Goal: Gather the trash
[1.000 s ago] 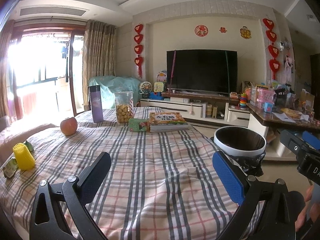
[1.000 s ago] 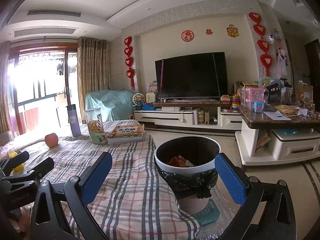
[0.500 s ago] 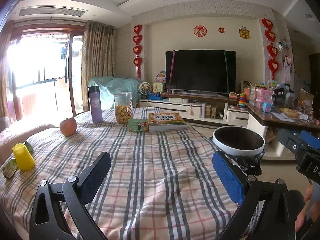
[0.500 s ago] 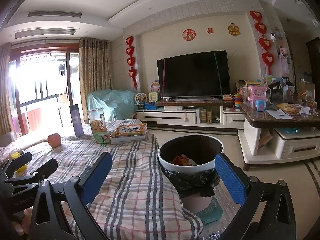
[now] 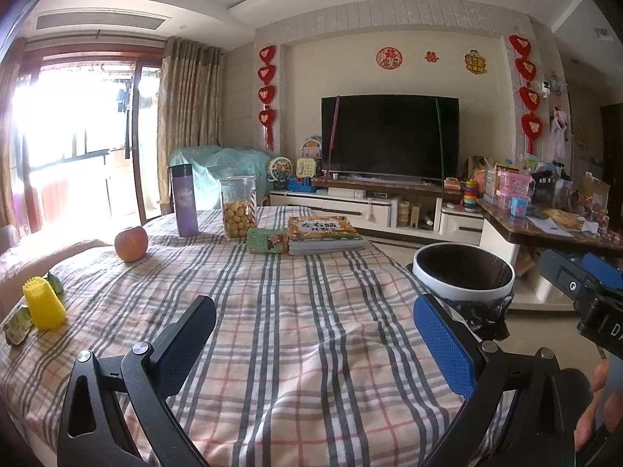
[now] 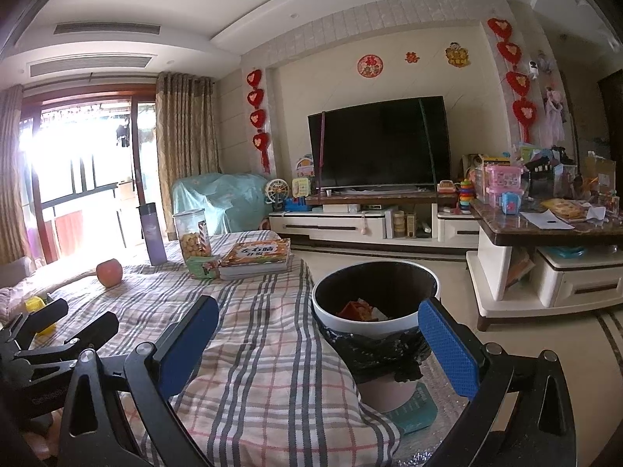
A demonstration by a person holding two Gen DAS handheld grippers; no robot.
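L gripper (image 5: 313,334): jaws spread wide, nothing between, over the plaid-clothed surface (image 5: 296,311). R gripper (image 6: 317,334): likewise released, empty, at surface edge w/ the white round bin with black liner (image 6: 375,323) just ahead, standing on the floor beside the surface; red and white scraps inside. At left edge: yellow ribbed plastic piece (image 5: 43,303) w/ green wrappers (image 5: 17,325) touching it. Farther: red apple (image 5: 131,243), purple bottle (image 5: 183,200), clear snack jar (image 5: 237,206), stacked books (image 5: 325,233).

Left edge cuts off green wrapper (image 5: 15,325)
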